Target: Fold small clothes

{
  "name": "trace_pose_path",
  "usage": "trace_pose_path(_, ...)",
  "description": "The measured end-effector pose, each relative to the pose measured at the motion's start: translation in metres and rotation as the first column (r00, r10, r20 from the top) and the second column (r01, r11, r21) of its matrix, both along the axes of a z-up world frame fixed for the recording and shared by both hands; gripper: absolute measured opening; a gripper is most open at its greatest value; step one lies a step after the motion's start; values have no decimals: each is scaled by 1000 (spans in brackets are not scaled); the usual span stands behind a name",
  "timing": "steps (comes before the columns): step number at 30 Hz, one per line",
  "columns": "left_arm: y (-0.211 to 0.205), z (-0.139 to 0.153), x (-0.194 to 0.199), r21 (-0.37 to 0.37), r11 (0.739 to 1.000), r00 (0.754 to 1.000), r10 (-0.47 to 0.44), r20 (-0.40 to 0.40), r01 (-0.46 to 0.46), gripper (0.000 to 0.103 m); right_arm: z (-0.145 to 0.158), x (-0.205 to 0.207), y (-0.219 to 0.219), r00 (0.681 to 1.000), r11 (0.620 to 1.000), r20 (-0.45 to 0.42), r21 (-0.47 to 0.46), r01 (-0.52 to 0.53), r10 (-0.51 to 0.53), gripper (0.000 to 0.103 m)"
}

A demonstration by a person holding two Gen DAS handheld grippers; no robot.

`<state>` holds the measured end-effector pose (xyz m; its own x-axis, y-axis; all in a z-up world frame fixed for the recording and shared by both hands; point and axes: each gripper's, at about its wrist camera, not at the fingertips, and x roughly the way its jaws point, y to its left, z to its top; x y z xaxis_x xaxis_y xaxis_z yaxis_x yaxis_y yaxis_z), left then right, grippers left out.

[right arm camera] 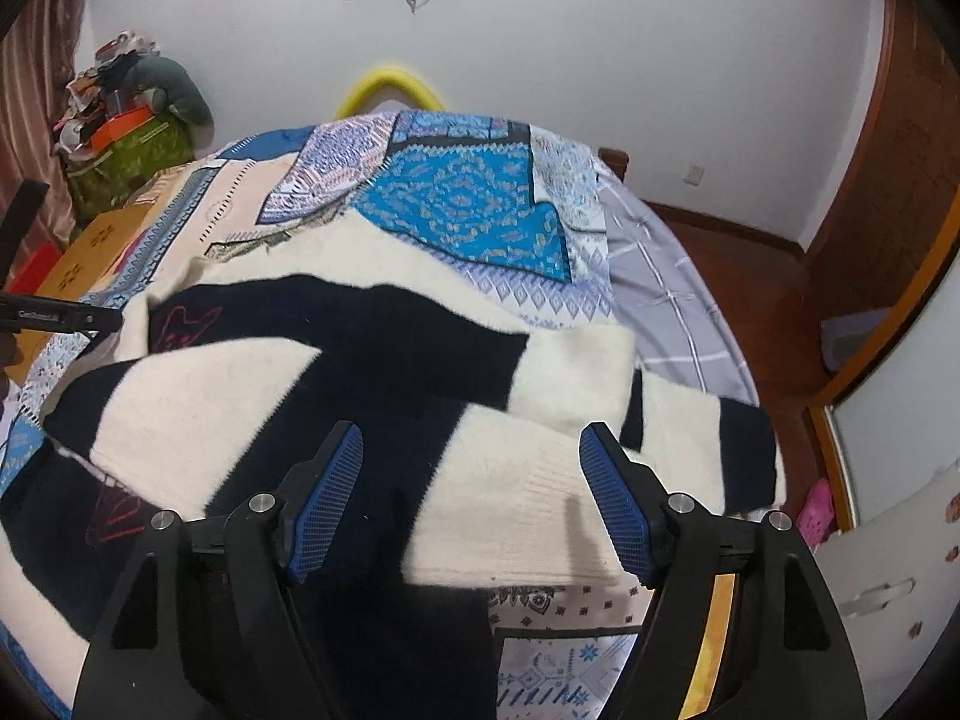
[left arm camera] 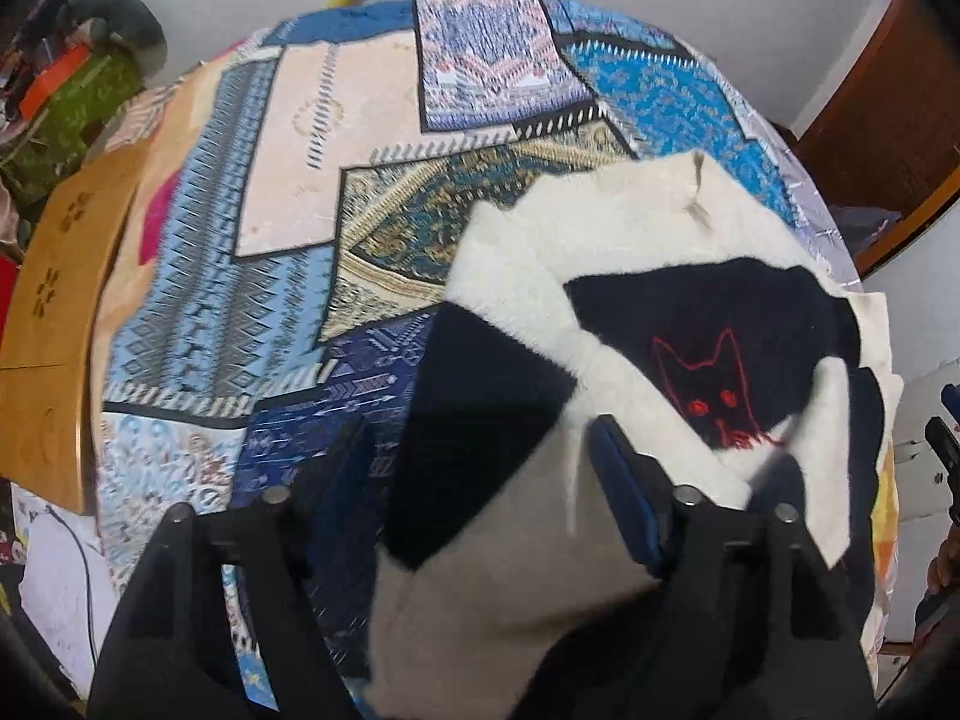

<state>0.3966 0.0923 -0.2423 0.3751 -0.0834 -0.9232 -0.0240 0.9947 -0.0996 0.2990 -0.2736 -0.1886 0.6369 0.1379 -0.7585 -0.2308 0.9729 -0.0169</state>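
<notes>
Black-and-cream sweater [right arm camera: 372,372]: lies crosswise on bed [right arm camera: 462,210], folded sleeve directly beneath right hand-held gripper [right arm camera: 471,498]. Both hand-held grippers, left [left arm camera: 480,480] included, gape, holding nothing.

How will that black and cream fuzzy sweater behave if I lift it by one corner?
The sweater will probably droop and unfold: it already lies in soft, overlapping folds on the bedspread. Its fuzzy knit looks grippy rather than slippery. It seems thick, so likely a bit heavy for a small garment.

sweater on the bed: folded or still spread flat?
Partly folded. The black-and-cream sweater has a cream sleeve laid across its body; the rest lies spread on the patchwork bedspread.
</notes>
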Motion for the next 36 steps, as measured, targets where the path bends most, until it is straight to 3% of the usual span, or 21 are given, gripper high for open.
trace_pose_path(5, -1, -9, 5, -71, 997, 1000, 14, 10, -13, 49, -10, 1, -17, 999, 999, -29, 9, 40, -40, 72)
trace_pose_path(7, -1, -7, 5, -79, 997, 1000, 15, 28, -13, 36, -13, 1, -23, 998, 999, -35, 7, 54, -54, 72)
trace_pose_path(9, -1, -3, 3, -36, 999, 998, 34, 48, -32, 11, -16, 0, -31, 996, 997, -43, 7, 75, -74, 72)
trace_pose_path(10, 1, -1, 3, -17, 999, 998, 41, 49, -40, 11, -17, 0, -36, 995, 996, -47, 8, 86, -85, 72)
trace_pose_path(15, 25, 15, 1, -60, 993, 991, 103, 89, -98, 1, -24, 0, -56, 988, 990, -65, 22, 140, -139, 72)
trace_pose_path(19, 34, 24, 3, -95, 993, 994, 84, 73, -77, 4, -30, 1, -68, 982, 984, -85, 31, 173, -170, 72)
trace_pose_path(22, 28, 26, 3, -71, 997, 998, 40, 57, -36, 29, -33, 1, -72, 979, 982, -97, 41, 183, -178, 72)
trace_pose_path(24, 20, 26, 2, -47, 999, 998, 17, 68, -13, 56, -34, 2, -73, 979, 982, -100, 44, 184, -179, 72)
trace_pose_path(31, 8, -3, 14, -127, 992, 999, -5, -41, 0, 58, -36, 2, -68, 981, 984, -99, 48, 170, -165, 72)
trace_pose_path(36, 12, -12, 21, -182, 982, 998, 46, -49, -54, 59, -38, 2, -68, 982, 985, -107, 55, 165, -158, 72)
